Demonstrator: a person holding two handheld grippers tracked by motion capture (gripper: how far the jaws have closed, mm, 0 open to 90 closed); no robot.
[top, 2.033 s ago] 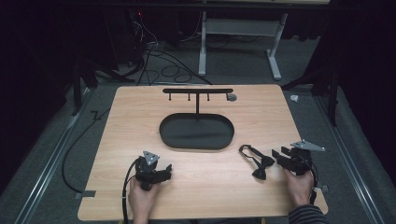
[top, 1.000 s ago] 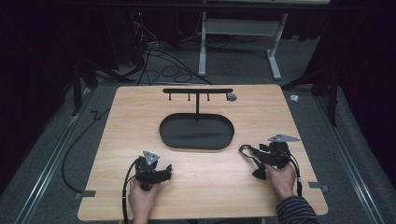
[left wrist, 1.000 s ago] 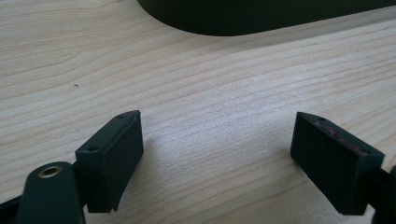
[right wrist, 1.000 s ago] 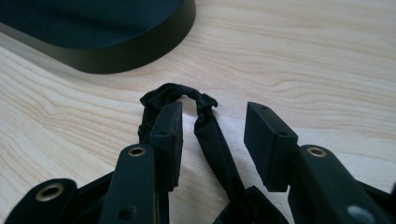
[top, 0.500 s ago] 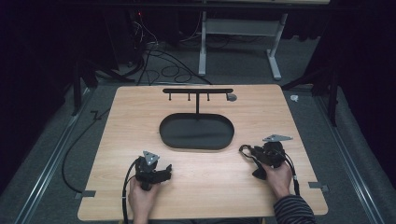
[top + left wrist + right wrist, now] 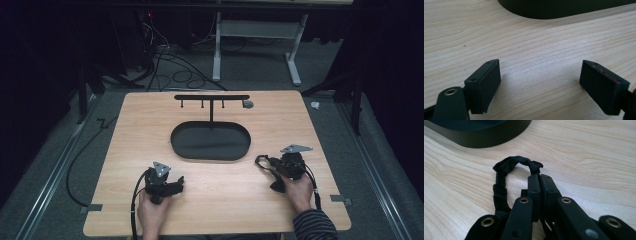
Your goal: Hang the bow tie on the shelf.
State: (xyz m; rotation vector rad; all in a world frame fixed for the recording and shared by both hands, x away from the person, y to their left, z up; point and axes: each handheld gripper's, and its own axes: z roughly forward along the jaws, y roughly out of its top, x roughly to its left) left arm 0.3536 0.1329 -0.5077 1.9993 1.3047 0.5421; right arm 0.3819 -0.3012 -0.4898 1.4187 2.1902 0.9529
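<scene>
Right now the right claw (image 6: 539, 178) is clamped tight on a black strap loop (image 6: 506, 168), its jaws having just been closing, and the fabric is pinched between the pads where the loop's end bunches up at the tips. The loop arches up from the pinch and runs back down along the left of the jaws in the right claw view, with the rest of the strap trailing under the claw. From the high view, the right claw (image 6: 276, 172) sits low on the surface (image 6: 140, 130) at the near right, held in the person's right hand (image 6: 299, 192), a striped sleeve (image 6: 312, 226) behind it. The strap loop (image 6: 262, 162) shows as a dark curl just off the claw's front, lying on the wood, near the right end of the black oval tray (image 6: 210, 156) but apart from it.

Over on the other side, the left claw (image 6: 540, 83) stands wide open, nothing between its pads, just bare wood grain and the dark tray edge (image 6: 564, 11) farther ahead. In the high view the left claw (image 6: 175, 185) rests on the surface at the near left in the person's left hand (image 6: 152, 212), its cable (image 6: 134, 200) looping back toward the edge.

Beyond both, the tray sits mid-surface, and a black T-shaped rack (image 6: 211, 97) with small pegs stands at its far side.
</scene>
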